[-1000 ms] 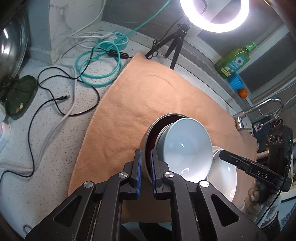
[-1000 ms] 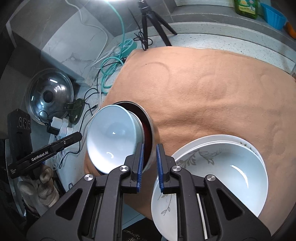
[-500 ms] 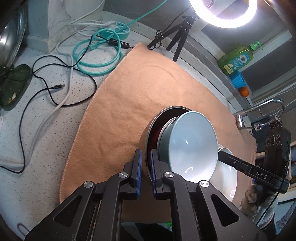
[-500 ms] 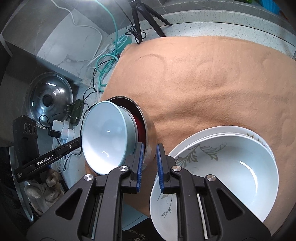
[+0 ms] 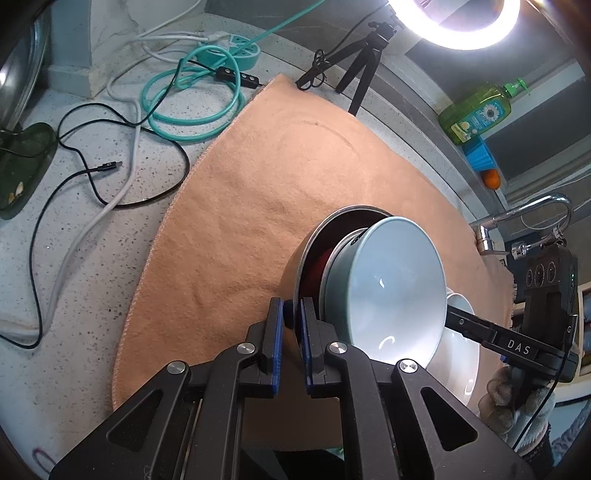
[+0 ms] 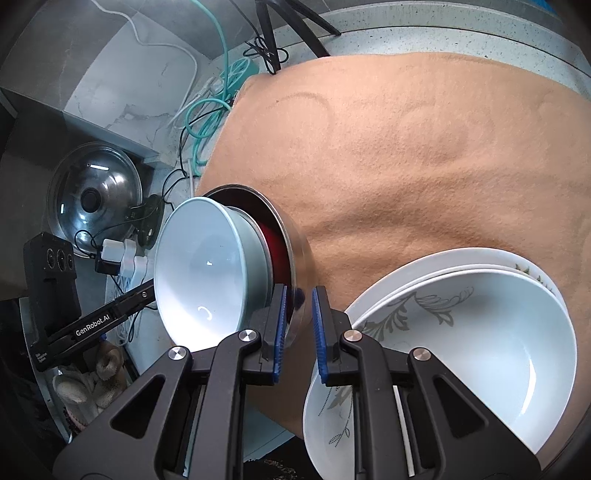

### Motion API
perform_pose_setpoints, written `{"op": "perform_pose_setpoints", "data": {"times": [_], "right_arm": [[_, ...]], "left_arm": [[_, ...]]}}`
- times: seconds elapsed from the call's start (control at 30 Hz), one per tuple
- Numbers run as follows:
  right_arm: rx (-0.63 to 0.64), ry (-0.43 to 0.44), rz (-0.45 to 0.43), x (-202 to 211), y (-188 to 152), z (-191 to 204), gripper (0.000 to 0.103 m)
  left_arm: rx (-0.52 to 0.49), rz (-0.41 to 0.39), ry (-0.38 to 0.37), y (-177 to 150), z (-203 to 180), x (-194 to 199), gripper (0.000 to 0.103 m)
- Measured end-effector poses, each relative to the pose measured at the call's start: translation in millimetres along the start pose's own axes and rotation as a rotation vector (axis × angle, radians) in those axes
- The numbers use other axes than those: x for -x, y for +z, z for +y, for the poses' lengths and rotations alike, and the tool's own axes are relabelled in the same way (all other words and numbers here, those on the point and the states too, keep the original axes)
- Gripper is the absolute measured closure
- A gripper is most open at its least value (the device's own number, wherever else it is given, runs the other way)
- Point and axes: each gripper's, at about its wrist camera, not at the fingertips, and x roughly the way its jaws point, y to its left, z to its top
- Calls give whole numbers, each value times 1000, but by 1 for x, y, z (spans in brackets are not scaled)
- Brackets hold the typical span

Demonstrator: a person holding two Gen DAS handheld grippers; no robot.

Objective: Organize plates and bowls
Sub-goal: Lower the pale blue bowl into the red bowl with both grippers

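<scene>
Speckled countertop (image 5: 55,369) was mostly covered by an orange cloth (image 5: 258,221), with cables (image 5: 110,177) and a ring light (image 5: 454,22) at the far side. Both tools were clamped near-shut on the rim of one steel bowl (image 6: 295,254) with a dark red inside: left gripper (image 5: 291,325) on one side, right gripper (image 6: 298,325) on the opposite side, bowl tilted steeply, a pale blue bowl (image 6: 199,273) nested in it. Just beside it on the cloth sat a white bowl (image 6: 491,354) stacked on leaf-patterned plates (image 6: 384,314).
</scene>
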Motion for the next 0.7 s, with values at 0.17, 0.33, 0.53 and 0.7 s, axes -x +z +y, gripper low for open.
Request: {"op": "perform_pose_setpoints", "data": {"times": [0.17,0.33,0.53,0.7], "right_arm": [[5,2,12,-6,1,1,90],[17,-12,10,-6,2,5,91],[20,-14,10,-5,2,5,91],[25,-8,4,1,1,5,91]], "left_arm": [[-6,0,4,0,-2,-2,95],[-23,-2,18,0,-5,-1,95],[-25,-8,22,-1,-8,3,95],[-49,-25,31,-3,-14,11,95]]}}
